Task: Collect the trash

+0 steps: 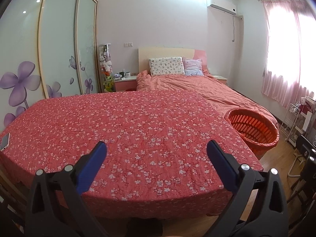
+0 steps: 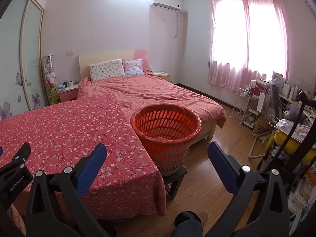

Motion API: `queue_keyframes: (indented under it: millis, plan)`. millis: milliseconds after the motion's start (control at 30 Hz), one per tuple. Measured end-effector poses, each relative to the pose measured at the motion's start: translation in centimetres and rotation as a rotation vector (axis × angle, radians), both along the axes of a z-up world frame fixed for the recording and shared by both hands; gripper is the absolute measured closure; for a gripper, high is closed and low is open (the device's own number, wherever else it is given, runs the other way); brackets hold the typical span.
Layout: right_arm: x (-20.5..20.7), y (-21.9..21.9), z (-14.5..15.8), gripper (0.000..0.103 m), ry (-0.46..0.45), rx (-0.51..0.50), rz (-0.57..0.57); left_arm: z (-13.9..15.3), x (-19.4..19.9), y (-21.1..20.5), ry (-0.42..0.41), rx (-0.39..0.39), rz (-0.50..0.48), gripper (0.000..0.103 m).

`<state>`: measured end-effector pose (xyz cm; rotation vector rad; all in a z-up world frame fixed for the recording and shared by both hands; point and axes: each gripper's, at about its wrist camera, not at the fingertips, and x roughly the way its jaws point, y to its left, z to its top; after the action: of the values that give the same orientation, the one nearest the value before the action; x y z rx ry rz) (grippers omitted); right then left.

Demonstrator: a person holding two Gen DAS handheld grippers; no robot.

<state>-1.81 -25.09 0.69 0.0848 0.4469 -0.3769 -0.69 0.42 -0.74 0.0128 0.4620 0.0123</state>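
Note:
An orange slotted basket (image 2: 166, 127) lined with an orange bag stands on a small dark stool (image 2: 174, 179) at the right edge of a table under a red floral cloth (image 2: 65, 130). It also shows in the left wrist view (image 1: 253, 129). My left gripper (image 1: 157, 149) is open and empty above the cloth (image 1: 128, 130) near its front edge. My right gripper (image 2: 157, 151) is open and empty, held above the table's right corner and in front of the basket. I see no trash on the cloth.
A phone (image 1: 5, 141) lies at the cloth's left edge. A bed (image 2: 158, 94) with an orange cover stands behind the table. A wire rack (image 2: 244, 106) and a cluttered desk (image 2: 292, 116) line the right wall. Wood floor (image 2: 205, 177) lies right of the stool.

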Motion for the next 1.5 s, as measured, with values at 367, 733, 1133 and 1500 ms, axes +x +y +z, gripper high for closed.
queue_keyframes:
  millis: [367, 733, 1133, 1500]
  plan:
    - [0.0, -0.7, -0.7, 0.002, 0.04, 0.031, -0.022, 0.5, -0.3, -0.7, 0.015, 0.014, -0.01, 0.004]
    - [-0.3, -0.7, -0.3, 0.002, 0.025, 0.026, -0.02, 1.4, -0.6, -1.1, -0.009, 0.017, -0.008, 0.004]
    - [-0.1, -0.8, -0.1, 0.002, 0.021, 0.029, -0.016, 1.6, -0.4, -1.4, -0.014, 0.033, 0.008, 0.004]
    - [0.1, -0.8, -0.1, 0.002, 0.026, 0.032, -0.013, 1.6, -0.2, -1.4, -0.009, 0.031, 0.008, 0.004]
